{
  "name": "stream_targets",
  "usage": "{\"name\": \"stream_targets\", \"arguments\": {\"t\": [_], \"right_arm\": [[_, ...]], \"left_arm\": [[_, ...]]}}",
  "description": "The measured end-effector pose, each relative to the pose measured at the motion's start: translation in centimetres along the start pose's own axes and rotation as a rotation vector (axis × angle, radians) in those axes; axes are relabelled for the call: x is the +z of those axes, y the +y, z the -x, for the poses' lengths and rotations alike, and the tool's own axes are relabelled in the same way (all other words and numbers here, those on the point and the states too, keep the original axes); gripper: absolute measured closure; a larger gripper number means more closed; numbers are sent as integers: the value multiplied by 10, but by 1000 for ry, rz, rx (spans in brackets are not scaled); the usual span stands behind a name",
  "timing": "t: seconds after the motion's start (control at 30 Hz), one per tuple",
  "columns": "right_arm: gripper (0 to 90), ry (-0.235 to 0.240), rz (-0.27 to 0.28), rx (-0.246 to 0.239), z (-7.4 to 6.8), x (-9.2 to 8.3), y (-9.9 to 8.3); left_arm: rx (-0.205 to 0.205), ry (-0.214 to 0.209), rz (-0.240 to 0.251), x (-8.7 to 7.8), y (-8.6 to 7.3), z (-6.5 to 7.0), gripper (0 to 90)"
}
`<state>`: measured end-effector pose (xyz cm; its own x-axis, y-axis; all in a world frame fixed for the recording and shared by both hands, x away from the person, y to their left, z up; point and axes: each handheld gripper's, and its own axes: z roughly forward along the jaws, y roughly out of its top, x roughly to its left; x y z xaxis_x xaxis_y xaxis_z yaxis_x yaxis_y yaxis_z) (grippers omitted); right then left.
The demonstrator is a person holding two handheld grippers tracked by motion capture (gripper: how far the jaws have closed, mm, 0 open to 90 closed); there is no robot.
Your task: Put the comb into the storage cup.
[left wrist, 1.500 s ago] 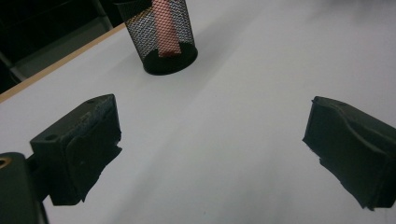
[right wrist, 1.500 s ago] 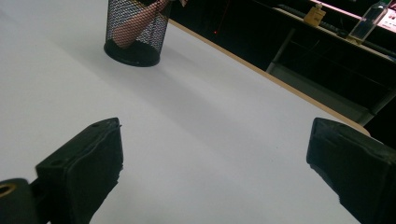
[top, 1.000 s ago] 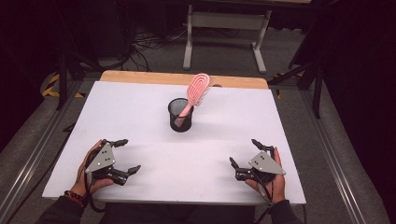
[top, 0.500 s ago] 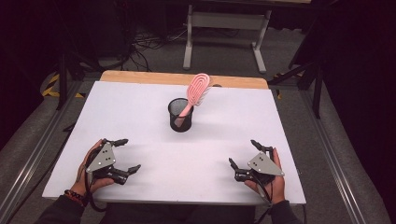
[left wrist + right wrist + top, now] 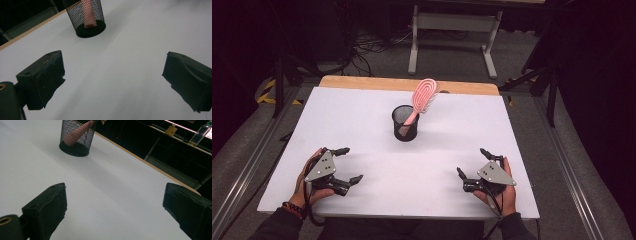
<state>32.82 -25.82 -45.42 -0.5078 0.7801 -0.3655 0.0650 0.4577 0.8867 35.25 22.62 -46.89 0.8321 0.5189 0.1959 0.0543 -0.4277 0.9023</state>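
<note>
Both my grippers are just parked on the white table [image 5: 362,115] near my edge, well apart from each other. The left gripper [image 5: 348,165] has its jaws spread wide with nothing between them, and so does the right gripper [image 5: 472,165]. The black mesh cup [image 5: 405,123] stands upright mid-table, between and beyond them, with the pink hairbrush [image 5: 422,100] leaning in it, head up and tilted right.

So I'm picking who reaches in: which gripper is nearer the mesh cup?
Left, slightly. The left gripper sits near-left of the mesh cup; the right gripper sits near-right of it, a bit farther. Both are open.
</note>
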Motion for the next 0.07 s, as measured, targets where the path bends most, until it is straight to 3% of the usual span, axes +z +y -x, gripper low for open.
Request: {"name": "stream_targets", "arguments": {"t": [0.07], "right_arm": [[59, 1, 0, 4, 1, 1, 0]], "left_arm": [[-5, -2, -2, 0, 0, 0, 47]]}}
